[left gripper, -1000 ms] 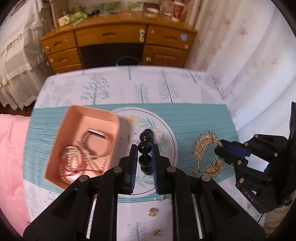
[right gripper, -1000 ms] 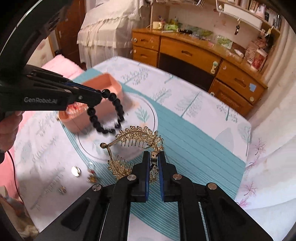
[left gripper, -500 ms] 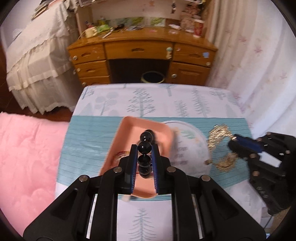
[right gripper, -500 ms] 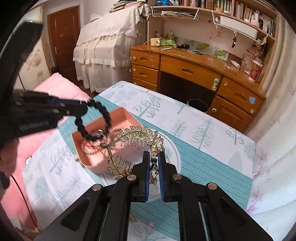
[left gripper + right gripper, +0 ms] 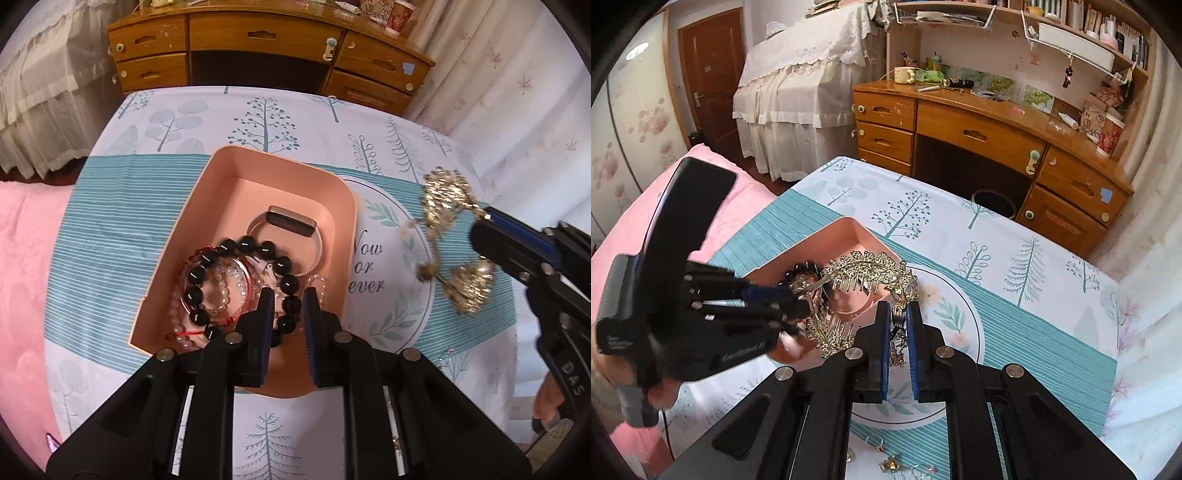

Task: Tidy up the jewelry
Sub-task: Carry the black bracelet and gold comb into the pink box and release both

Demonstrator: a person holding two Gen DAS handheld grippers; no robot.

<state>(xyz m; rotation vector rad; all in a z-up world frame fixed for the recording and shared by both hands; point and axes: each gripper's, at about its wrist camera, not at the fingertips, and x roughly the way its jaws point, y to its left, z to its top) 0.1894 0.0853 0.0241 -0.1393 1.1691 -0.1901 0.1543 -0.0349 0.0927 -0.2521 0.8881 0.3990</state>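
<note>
My left tongs (image 5: 288,314) are low over the pink tray (image 5: 236,162), still pinching the black bead bracelet (image 5: 236,280) that lies inside. My right tongs (image 5: 897,325) clench the gold hair comb (image 5: 864,273) at three o'clock, waiting for its turn.

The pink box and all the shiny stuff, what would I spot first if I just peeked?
Probably the sparkly gold hair comb, pinched in the right gripper just beside the pink box. Next, the black bead bracelet lying in the box on a pile of bracelets, one bead between the left gripper fingers.
</note>
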